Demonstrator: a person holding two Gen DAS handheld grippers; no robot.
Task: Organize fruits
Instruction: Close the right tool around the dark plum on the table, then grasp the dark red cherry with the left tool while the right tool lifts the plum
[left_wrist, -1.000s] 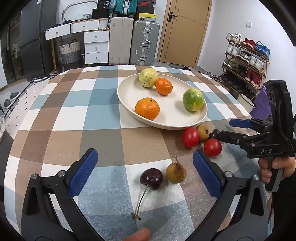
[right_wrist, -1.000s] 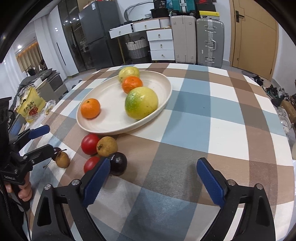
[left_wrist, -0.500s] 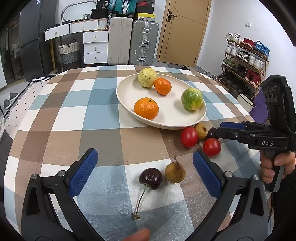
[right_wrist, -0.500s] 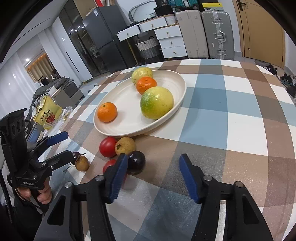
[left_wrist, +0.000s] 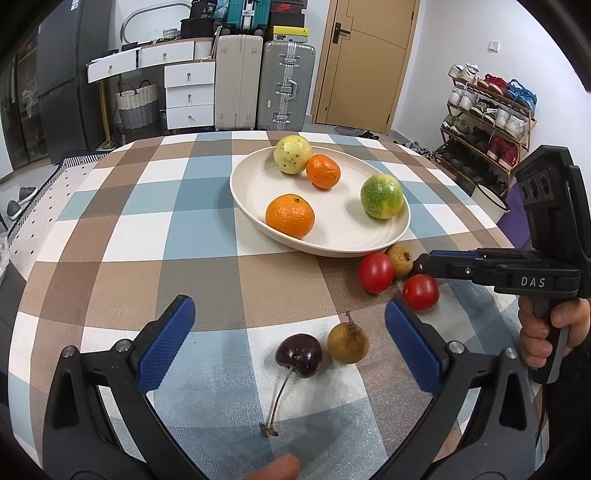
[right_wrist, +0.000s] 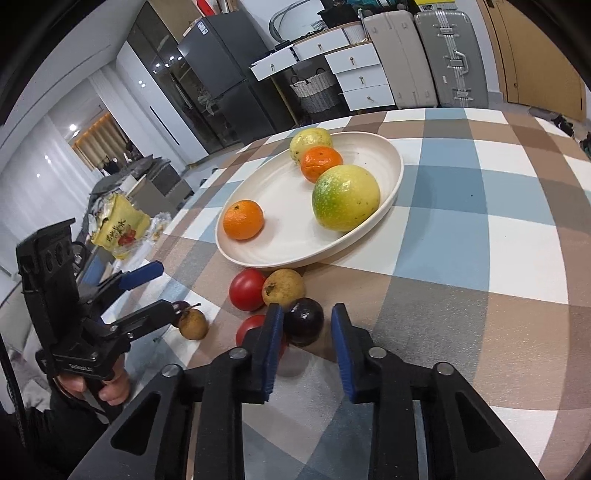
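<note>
A cream plate on the checked tablecloth holds two oranges, a yellow fruit and a green-yellow fruit. My right gripper has narrowed its jaws around a dark cherry, with small gaps still showing on both sides; it also shows in the left wrist view. Beside it lie two red tomatoes and a brown longan. My left gripper is open over a stemmed dark cherry and a second longan.
The table edge runs close on the right in the left wrist view, with a shoe rack beyond. Suitcases, drawers and a basket stand behind the table. A yellow snack bag lies off the table's far-left side in the right wrist view.
My right gripper has moved in toward the dark cherry near the plate and narrowed its jaws from wide open to close around it. My left gripper has stayed still and open.
</note>
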